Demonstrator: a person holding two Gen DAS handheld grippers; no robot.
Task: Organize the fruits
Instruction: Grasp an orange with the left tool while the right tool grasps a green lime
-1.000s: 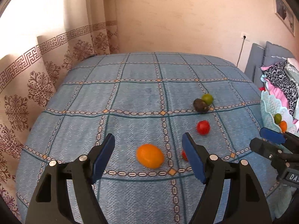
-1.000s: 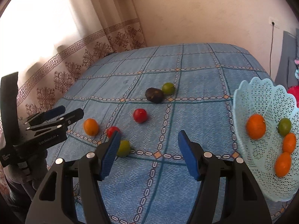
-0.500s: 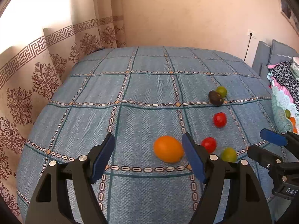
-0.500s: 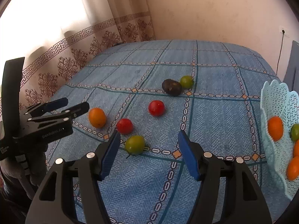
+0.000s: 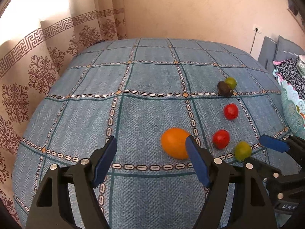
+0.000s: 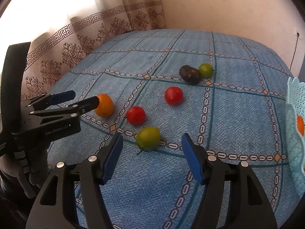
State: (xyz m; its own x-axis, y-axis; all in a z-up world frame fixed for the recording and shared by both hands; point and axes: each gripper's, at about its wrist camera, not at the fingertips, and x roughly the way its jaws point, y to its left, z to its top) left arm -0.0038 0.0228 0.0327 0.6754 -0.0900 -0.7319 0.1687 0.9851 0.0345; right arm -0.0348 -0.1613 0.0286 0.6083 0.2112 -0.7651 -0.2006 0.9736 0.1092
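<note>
Loose fruits lie on a blue patterned cloth: an orange (image 5: 174, 142) (image 6: 103, 105), two red tomatoes (image 5: 220, 139) (image 5: 230, 111), a green tomato (image 6: 148, 138), a dark avocado (image 6: 189, 74) and a green fruit (image 6: 205, 69). My left gripper (image 5: 150, 160) is open and empty, with the orange just beyond its right finger. My right gripper (image 6: 151, 158) is open and empty, with the near green tomato between and just ahead of its fingertips. A light blue lattice basket (image 6: 294, 133) at the right edge holds orange fruit.
A patterned curtain (image 5: 38, 61) hangs along the left side of the bed. A wall stands behind. Grey cushions and patterned clothing (image 5: 287, 68) lie at the far right. The left gripper also shows in the right wrist view (image 6: 74, 99).
Both grippers have moved left and forward. The orange has shifted from between the left fingers to the right finger. The green tomato has come between the right fingers. The basket has slid to the frame edge.
</note>
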